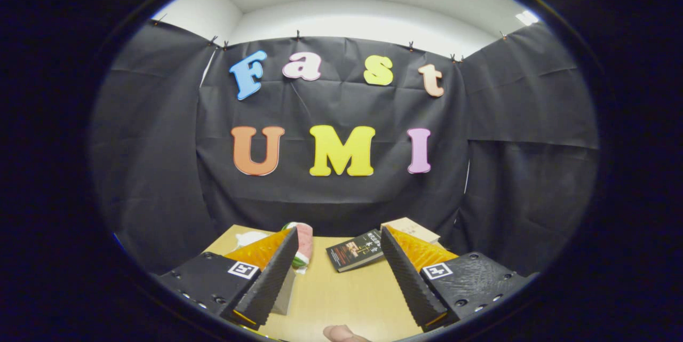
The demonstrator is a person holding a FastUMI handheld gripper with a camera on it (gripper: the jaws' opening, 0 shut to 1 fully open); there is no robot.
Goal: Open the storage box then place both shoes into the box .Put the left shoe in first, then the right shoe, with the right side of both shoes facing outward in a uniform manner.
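Gripper view: my hand-held gripper [337,256] is spread, holding nothing, above the worktop [341,299]; a booklet [356,251] lies by the far edge; I cannot judge shoe progress

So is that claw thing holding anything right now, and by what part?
Nothing is held. The gripper has its fingers spread wide apart with only bare wooden table between them. A dark booklet lies just ahead, untouched by either finger.

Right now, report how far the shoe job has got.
Done: this view cannot settle it. In hand: the tongs stand open over the table, holding nothing. Left: unclear; a pale box peeks beyond one finger, whether open or shut I cannot tell.
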